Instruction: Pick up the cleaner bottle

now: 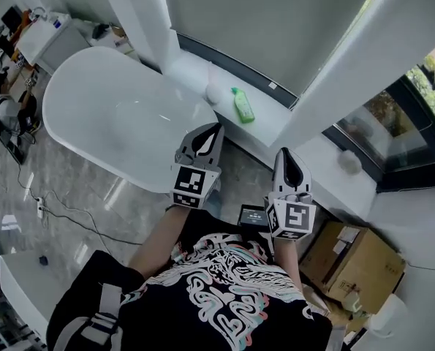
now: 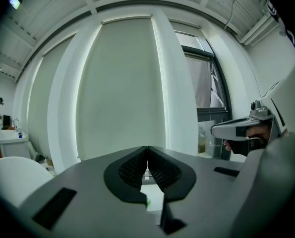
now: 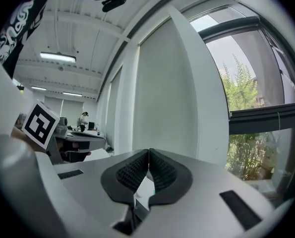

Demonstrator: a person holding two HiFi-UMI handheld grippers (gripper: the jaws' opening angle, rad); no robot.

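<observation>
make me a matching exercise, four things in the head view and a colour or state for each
1. cleaner bottle
2. bathtub
3. cardboard box
4. left gripper

a. brown, at lower right
b. jaws shut, nothing between them
c. green, on the white ledge
d. big, white, oval, at the left

Pairs: 1-c, 2-d, 3-a, 4-b

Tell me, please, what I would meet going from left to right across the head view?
white bathtub → left gripper → green cleaner bottle → right gripper → cardboard box
</observation>
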